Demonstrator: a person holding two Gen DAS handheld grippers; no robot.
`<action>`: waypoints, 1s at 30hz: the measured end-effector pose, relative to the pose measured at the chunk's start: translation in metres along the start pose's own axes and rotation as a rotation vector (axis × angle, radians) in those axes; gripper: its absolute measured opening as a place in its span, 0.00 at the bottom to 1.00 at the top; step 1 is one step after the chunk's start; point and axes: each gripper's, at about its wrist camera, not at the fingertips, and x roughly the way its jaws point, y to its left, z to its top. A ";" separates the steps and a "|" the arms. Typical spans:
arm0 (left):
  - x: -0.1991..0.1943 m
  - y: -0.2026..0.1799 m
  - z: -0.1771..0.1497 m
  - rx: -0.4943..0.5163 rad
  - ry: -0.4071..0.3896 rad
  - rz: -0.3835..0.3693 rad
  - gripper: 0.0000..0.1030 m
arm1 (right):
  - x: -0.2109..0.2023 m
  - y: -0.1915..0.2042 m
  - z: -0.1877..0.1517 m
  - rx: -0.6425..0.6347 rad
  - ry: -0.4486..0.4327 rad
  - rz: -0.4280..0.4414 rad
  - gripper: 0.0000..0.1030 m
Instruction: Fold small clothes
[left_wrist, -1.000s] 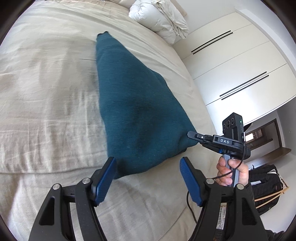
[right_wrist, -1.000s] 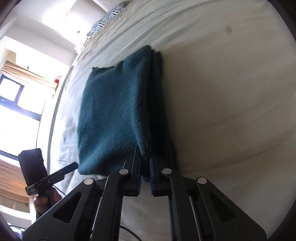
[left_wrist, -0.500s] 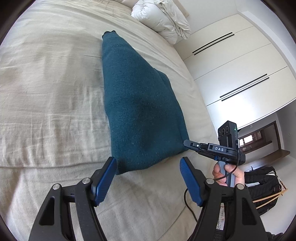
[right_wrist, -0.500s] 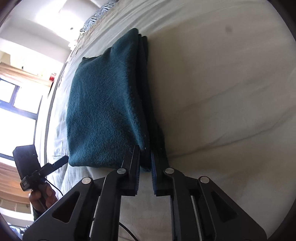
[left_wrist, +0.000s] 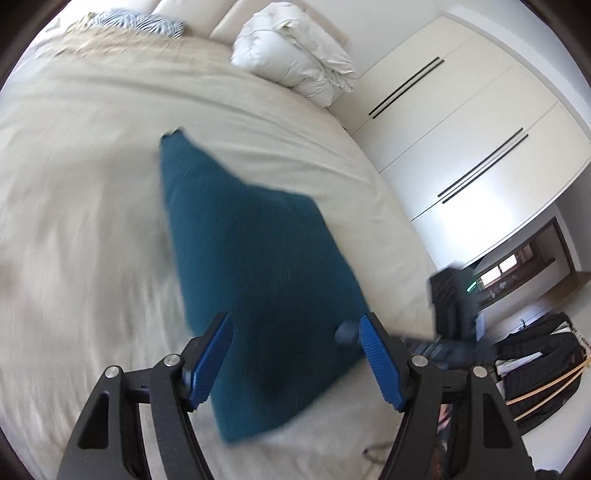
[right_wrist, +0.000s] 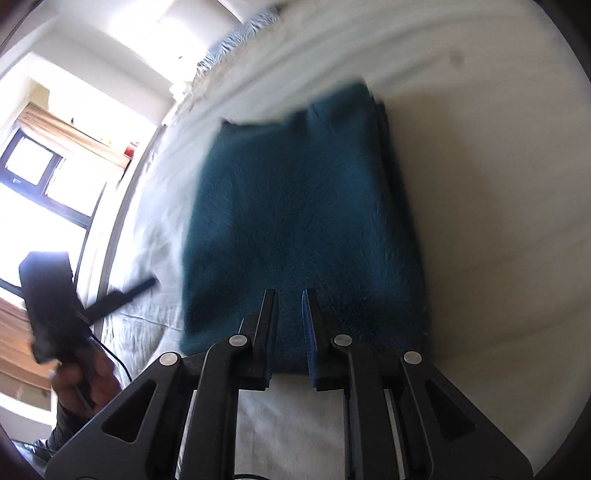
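One teal garment (right_wrist: 303, 229) lies folded flat on the bed (left_wrist: 92, 184), its stacked layers showing along the right edge in the right wrist view. A second ago your right gripper (right_wrist: 288, 332) was pinched on the near corner of that stack; its jaws have just been opening, and now they stand a narrow gap apart above the near edge of the cloth, with nothing pressed between the pads that you can make out. Both pictures are smeared, so the fine contact is hard to read. Your left gripper (left_wrist: 295, 354) hangs wide over the near end of the garment and grips nothing; it has shifted across, so the cloth now sits between its fingers in view where before it lay ahead. That release suggests this fold is laid down, and what is left is probably a last tidy or another fold. Around the garment the beige cover is lightly creased. A rolled white duvet (left_wrist: 295, 62) and a striped pillow (left_wrist: 136, 24) sit at the far end, white wardrobe doors (left_wrist: 461, 122) stand beyond, a dark bag (left_wrist: 535, 373) rests on the floor, and a bright window (right_wrist: 48, 192) lies on the other side.
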 end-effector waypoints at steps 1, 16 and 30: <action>0.007 -0.001 0.005 0.015 0.009 0.017 0.70 | 0.004 -0.006 -0.002 0.007 -0.003 0.008 0.13; 0.086 0.012 0.027 0.118 0.082 0.213 0.65 | -0.030 -0.011 0.031 0.029 -0.136 0.280 0.13; 0.109 -0.001 0.027 0.209 0.091 0.291 0.65 | -0.015 -0.045 0.064 0.139 -0.178 0.205 0.17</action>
